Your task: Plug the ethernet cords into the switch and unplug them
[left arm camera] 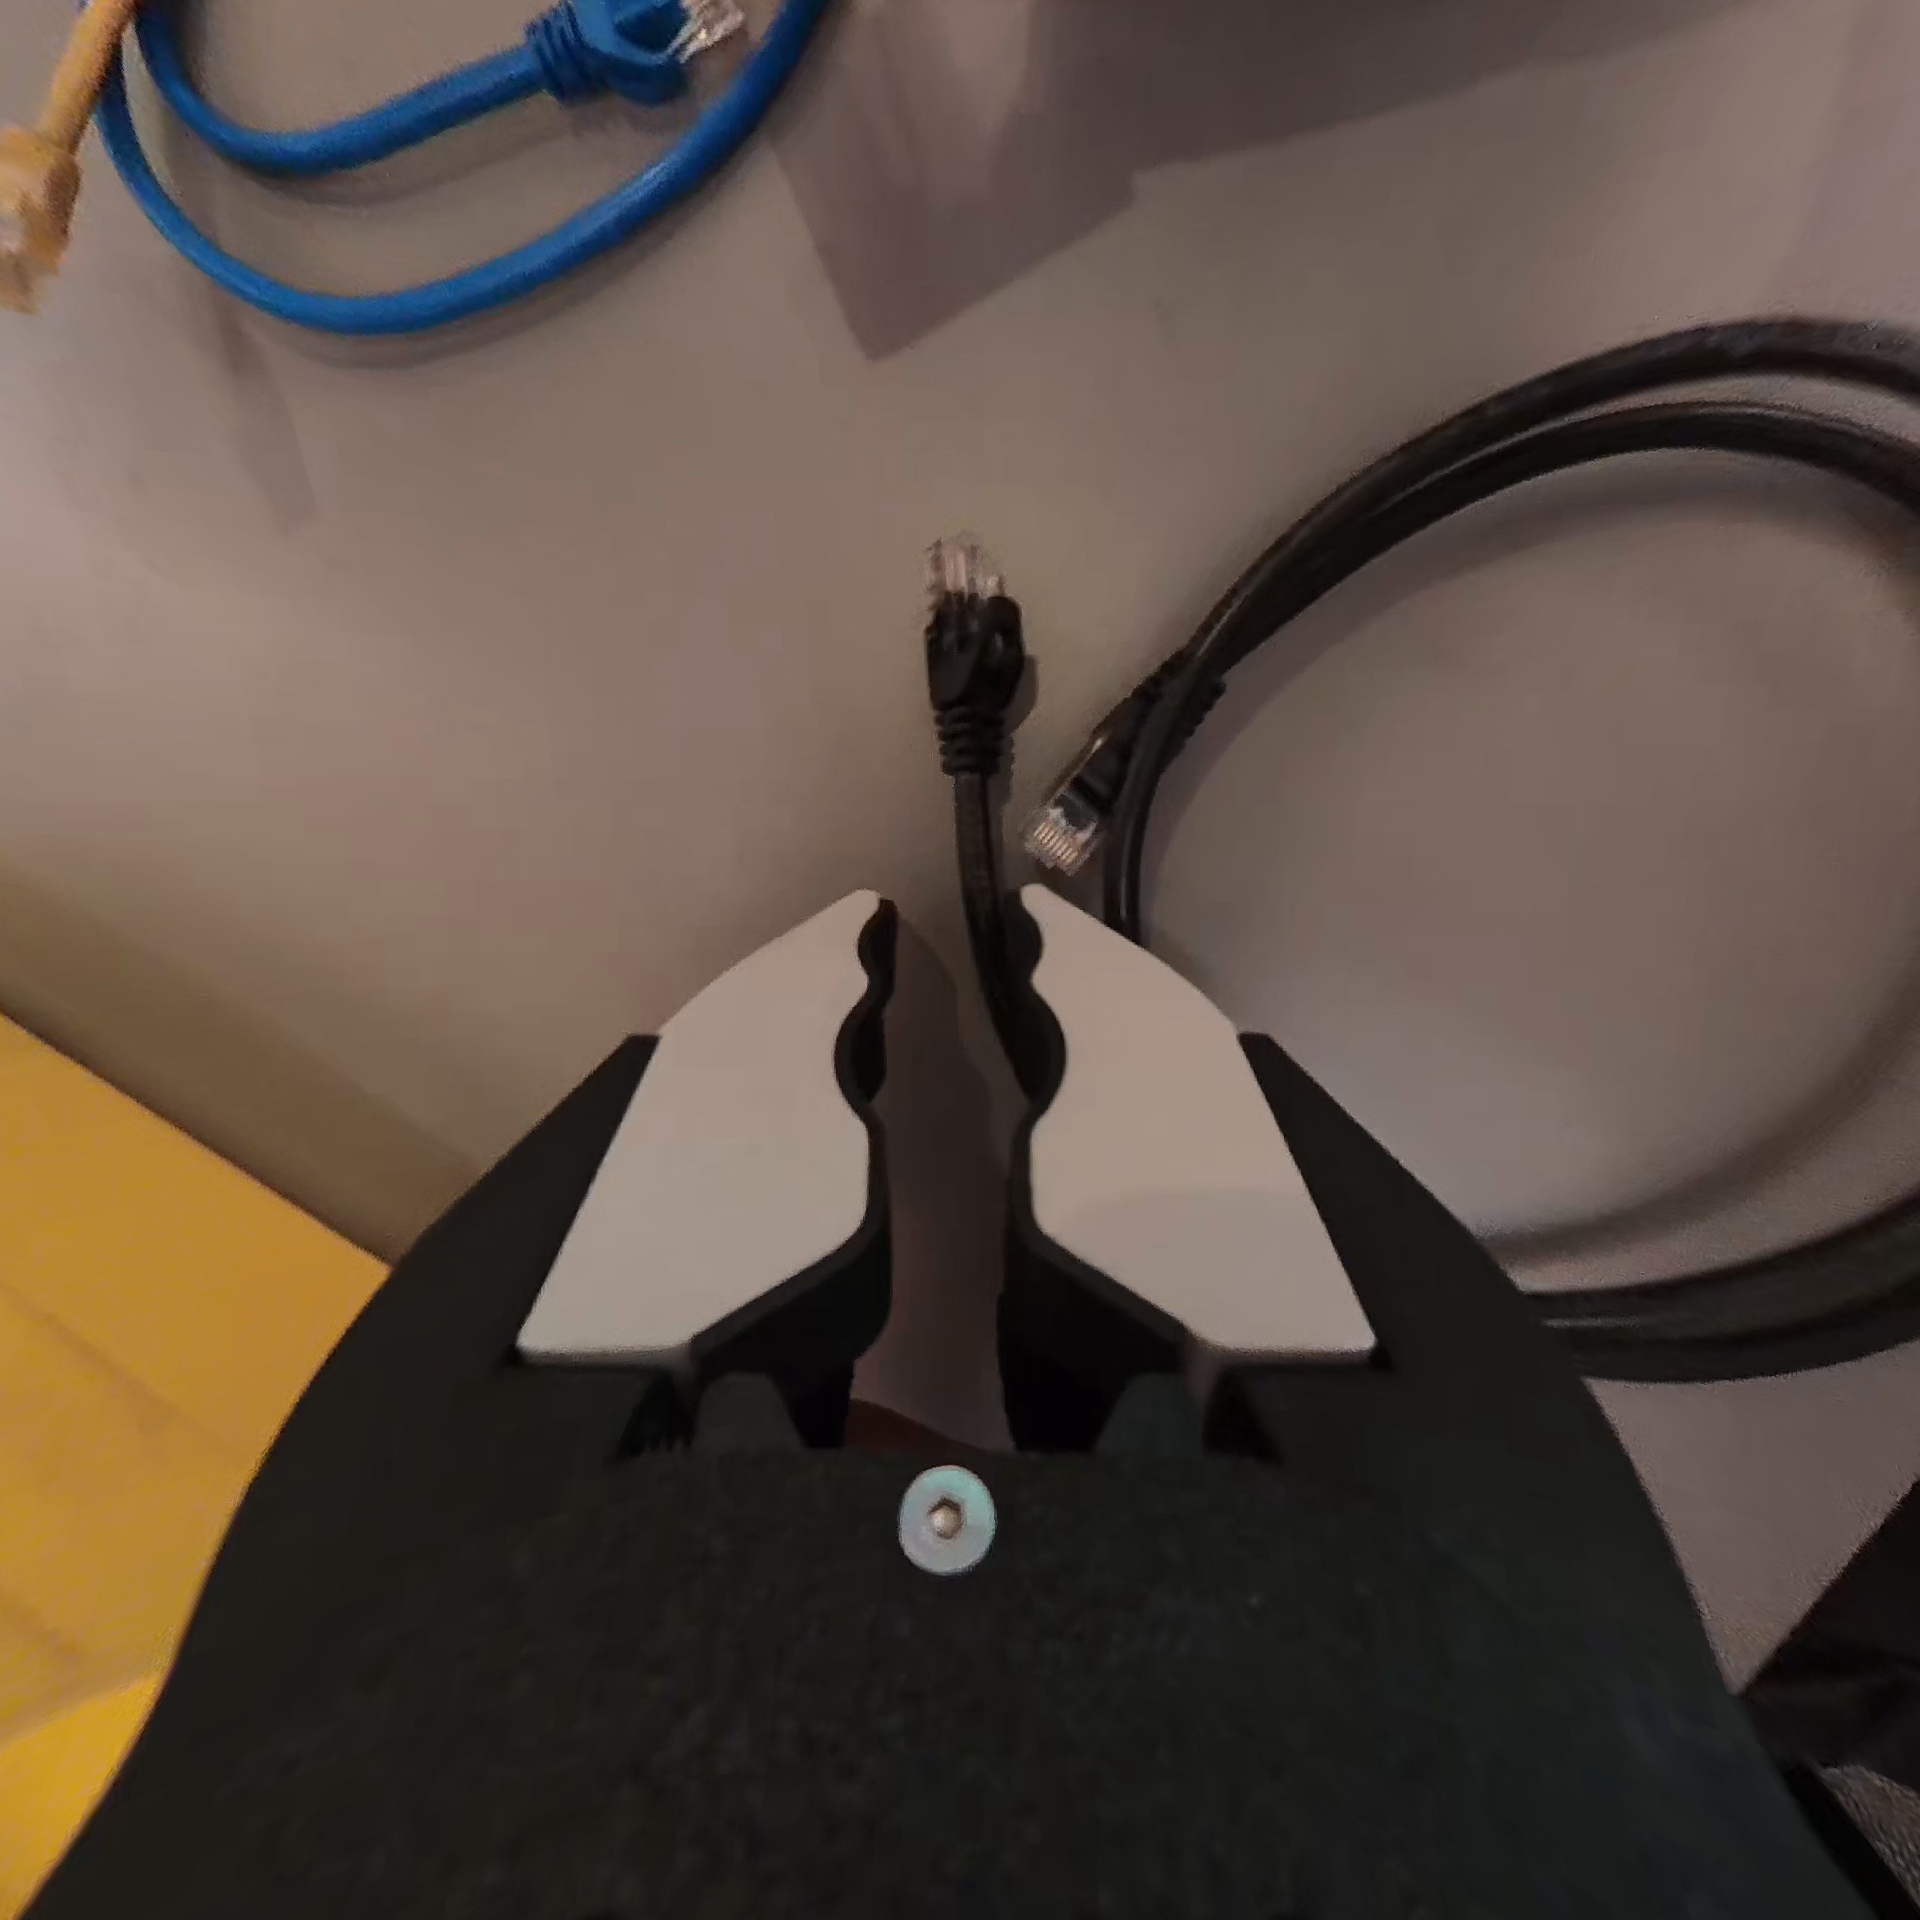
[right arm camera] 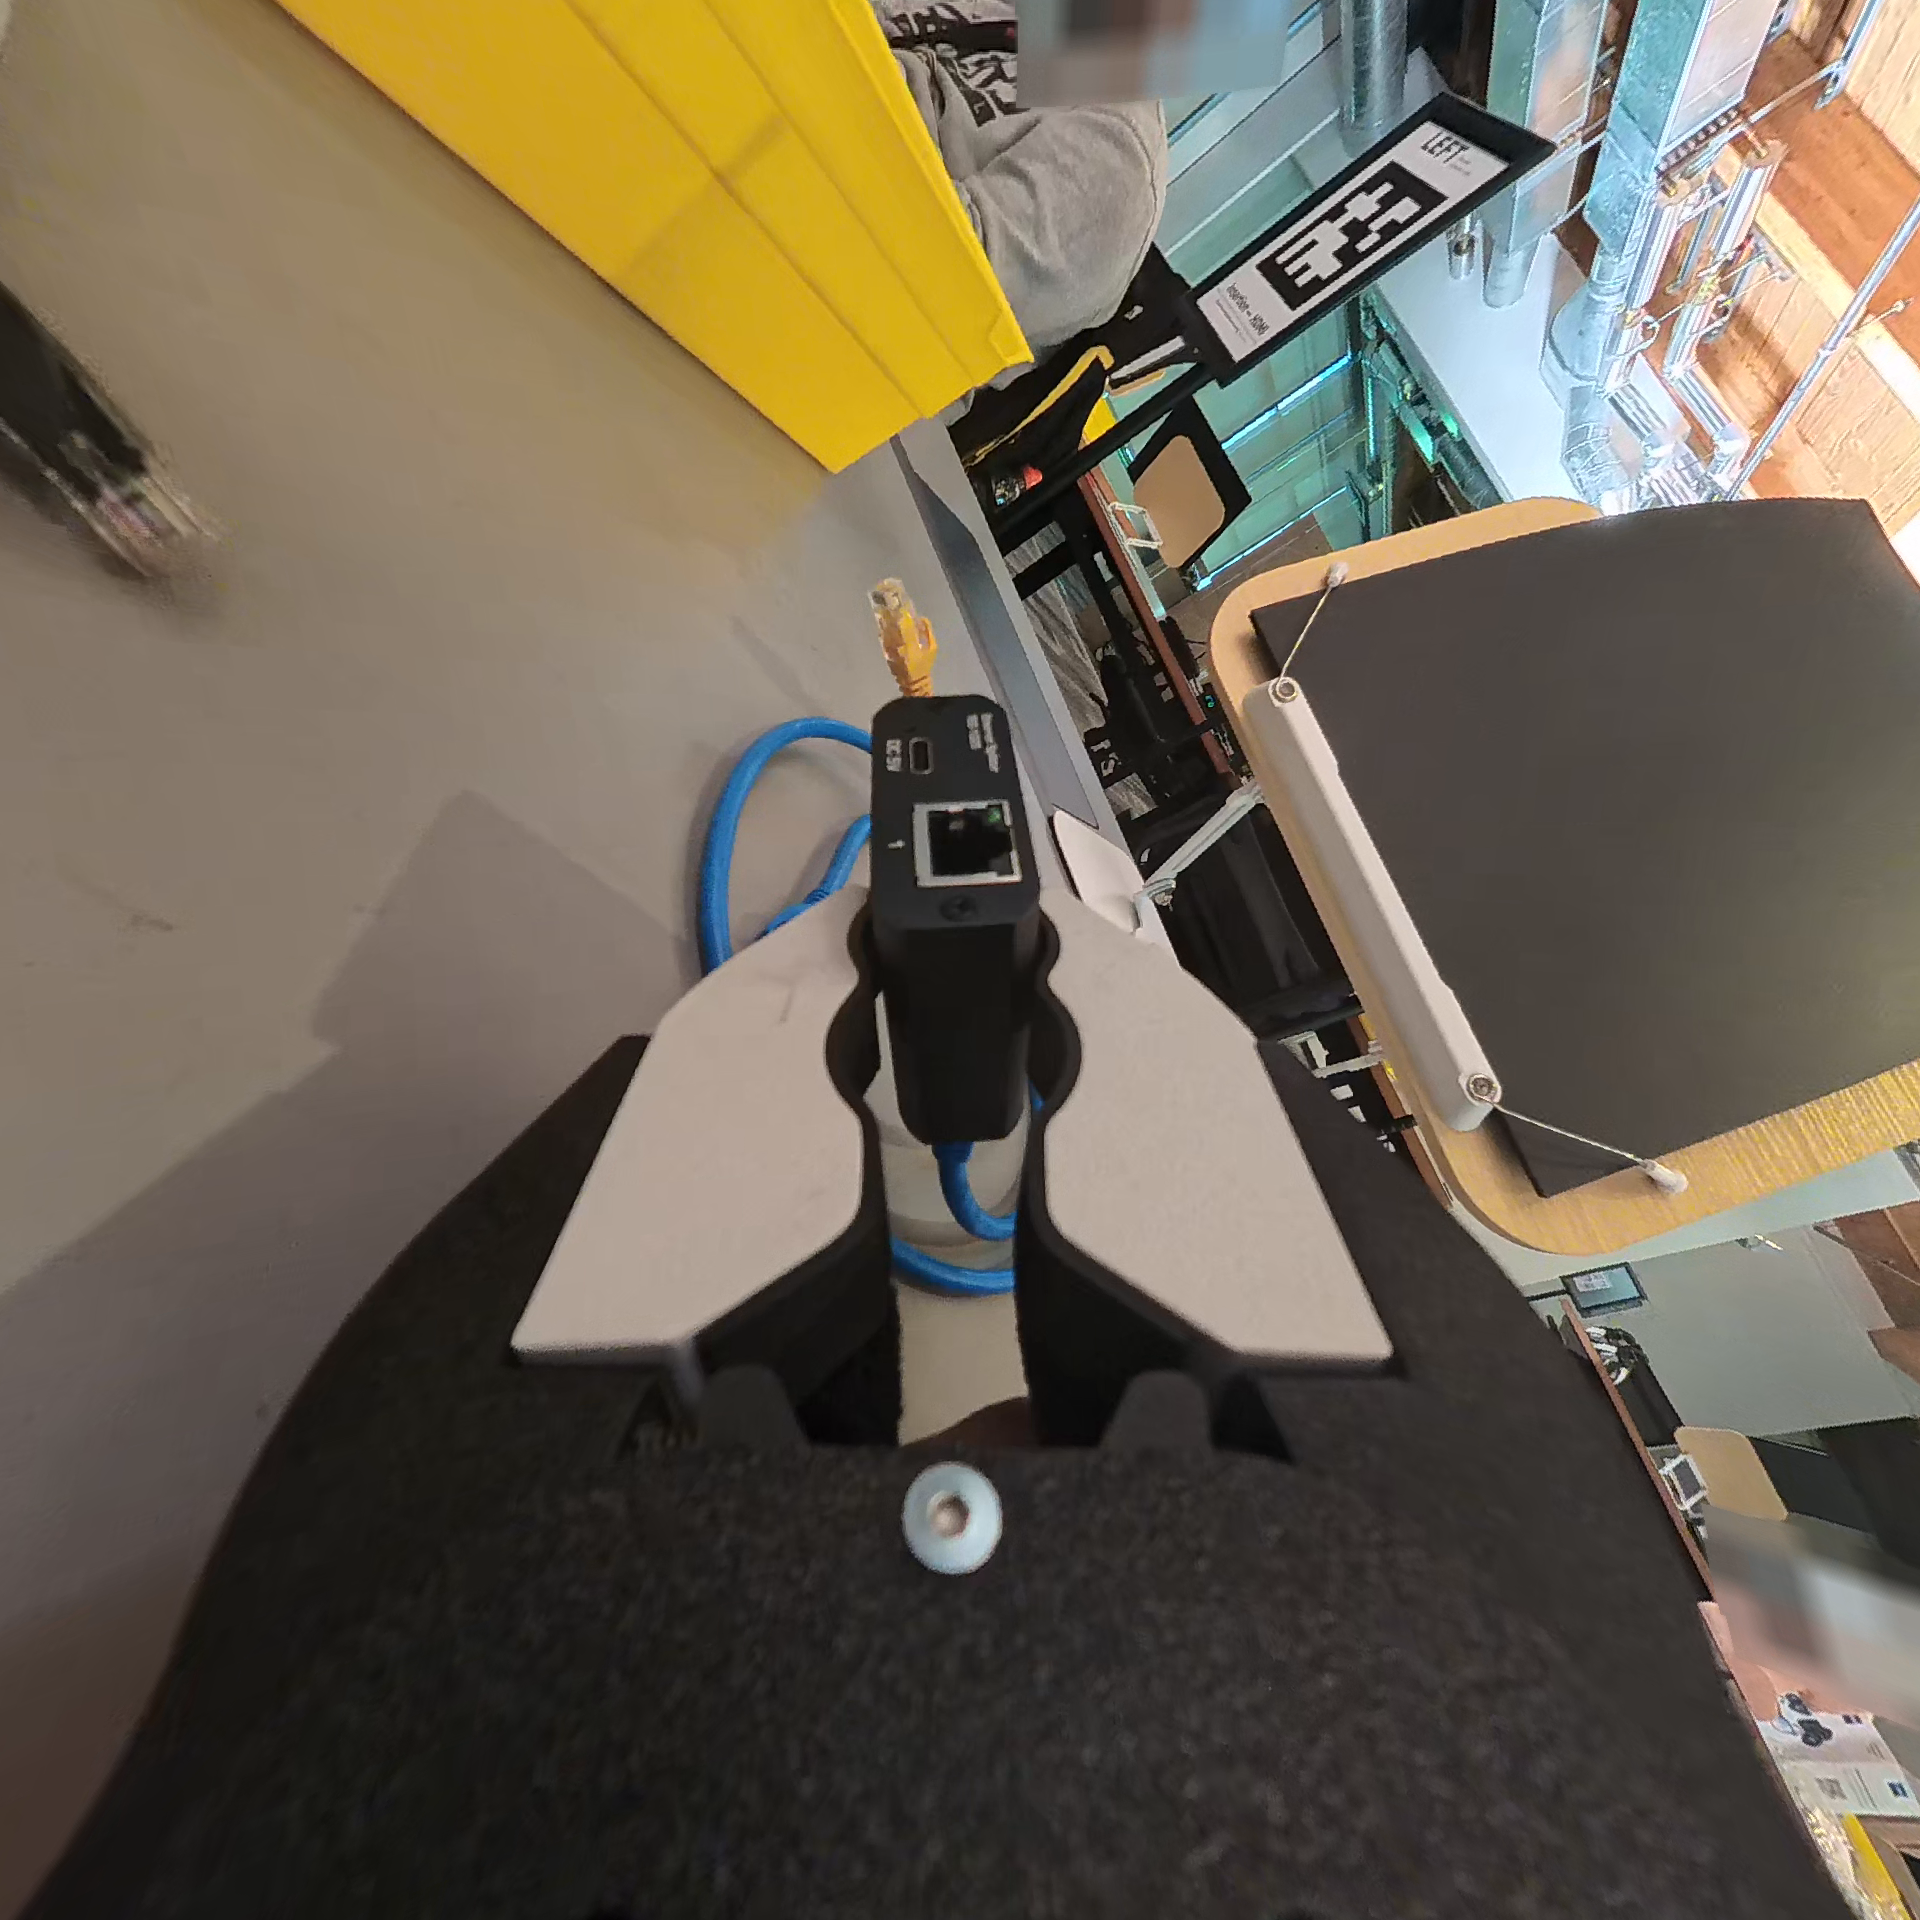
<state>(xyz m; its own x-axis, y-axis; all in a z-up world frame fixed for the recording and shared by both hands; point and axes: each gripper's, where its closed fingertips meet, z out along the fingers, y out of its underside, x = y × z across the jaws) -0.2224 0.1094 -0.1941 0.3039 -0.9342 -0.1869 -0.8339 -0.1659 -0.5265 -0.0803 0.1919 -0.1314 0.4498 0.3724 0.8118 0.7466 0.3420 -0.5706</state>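
Right wrist view — right claw (right arm camera: pixel 954 956) grips the switch (right arm camera: pixel 954 883); left claw (left arm camera: pixel 954 935) parted — black cord (left arm camera: pixel 977 748) between.

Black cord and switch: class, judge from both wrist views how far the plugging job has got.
Done: the right gripper has the switch clamped, its port empty and facing out. In hand: the black cord lies between the left gripper fingers, which look parted, plug forward. Left: plugging and unplugging it, the blue cord and the orange cord.

both wrist views close above table (left arm camera: pixel 520 675), sharing blue cord (left arm camera: pixel 416 301)
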